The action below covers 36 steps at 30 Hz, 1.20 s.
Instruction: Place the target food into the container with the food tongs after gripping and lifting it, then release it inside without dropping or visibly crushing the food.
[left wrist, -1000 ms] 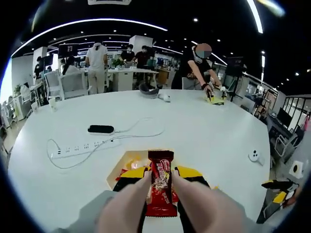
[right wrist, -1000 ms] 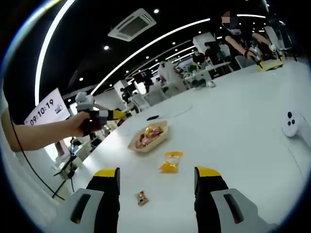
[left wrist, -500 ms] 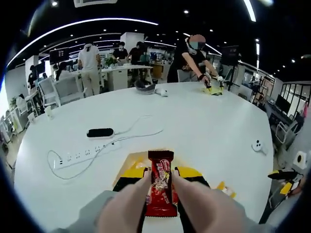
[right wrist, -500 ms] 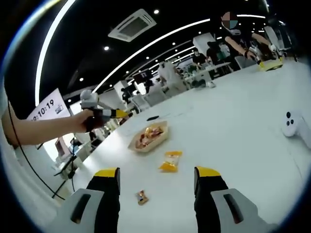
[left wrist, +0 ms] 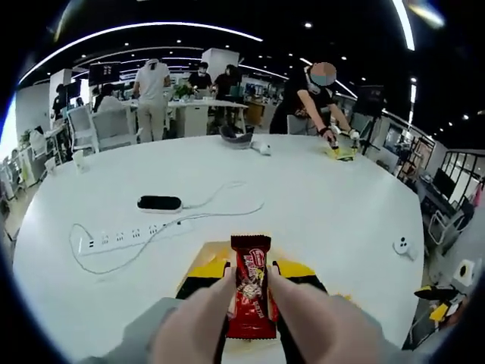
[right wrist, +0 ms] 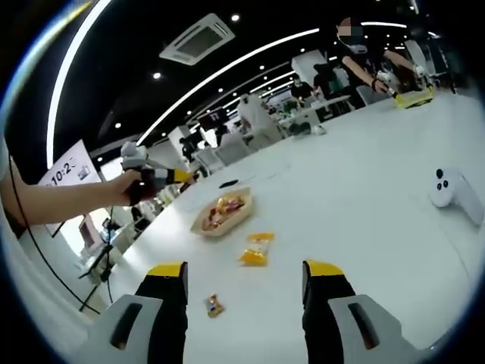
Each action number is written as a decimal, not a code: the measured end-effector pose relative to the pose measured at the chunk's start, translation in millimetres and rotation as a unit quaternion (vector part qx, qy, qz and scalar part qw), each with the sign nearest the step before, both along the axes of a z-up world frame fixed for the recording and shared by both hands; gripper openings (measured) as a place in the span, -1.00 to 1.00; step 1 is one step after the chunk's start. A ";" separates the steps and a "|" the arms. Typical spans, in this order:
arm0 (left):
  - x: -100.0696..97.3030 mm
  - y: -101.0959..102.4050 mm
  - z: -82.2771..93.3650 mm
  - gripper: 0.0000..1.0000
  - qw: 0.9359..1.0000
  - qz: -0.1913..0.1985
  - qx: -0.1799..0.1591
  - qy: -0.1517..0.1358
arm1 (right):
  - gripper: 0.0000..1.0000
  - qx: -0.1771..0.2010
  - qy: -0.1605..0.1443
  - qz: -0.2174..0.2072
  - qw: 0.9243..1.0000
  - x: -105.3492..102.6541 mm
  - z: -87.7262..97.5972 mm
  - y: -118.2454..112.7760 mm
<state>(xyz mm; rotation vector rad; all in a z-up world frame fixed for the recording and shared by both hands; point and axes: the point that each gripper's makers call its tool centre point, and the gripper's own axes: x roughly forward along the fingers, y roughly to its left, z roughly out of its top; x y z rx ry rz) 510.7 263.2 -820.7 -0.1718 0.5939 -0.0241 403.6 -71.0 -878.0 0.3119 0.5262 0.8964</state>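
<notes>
A red snack bar [left wrist: 251, 284] in a shiny wrapper is pinched upright between the two pale arms of the food tongs [left wrist: 203, 318]. My left gripper [left wrist: 251, 267] is shut on those arms. Its yellow and black jaws stand just behind them, over a beige tray [left wrist: 201, 255]. In the right gripper view, the same tray [right wrist: 198, 226] holds several wrapped snacks on the white table. A hand holds the left gripper [right wrist: 155, 178] up in the air to the tray's left. My right gripper [right wrist: 244, 270] is open and empty, low over the table.
A yellow snack packet [right wrist: 255, 249] and a small wrapped candy [right wrist: 213, 305] lie between the right jaws and the tray. A white controller [right wrist: 447, 189] sits at right. A power strip [left wrist: 114, 241], its cable and a black box [left wrist: 159, 203] lie beyond the tray. People work at far tables.
Both views have shifted slightly with the hands. The red bar stays pinched in the tongs, and the right gripper stays open.
</notes>
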 end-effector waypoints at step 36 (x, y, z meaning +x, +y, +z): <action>3.5 2.4 7.9 -0.54 0.999 0.028 -0.032 -0.013 | 0.25 0.003 0.000 -0.009 1.000 -1.8 -0.7 -10.8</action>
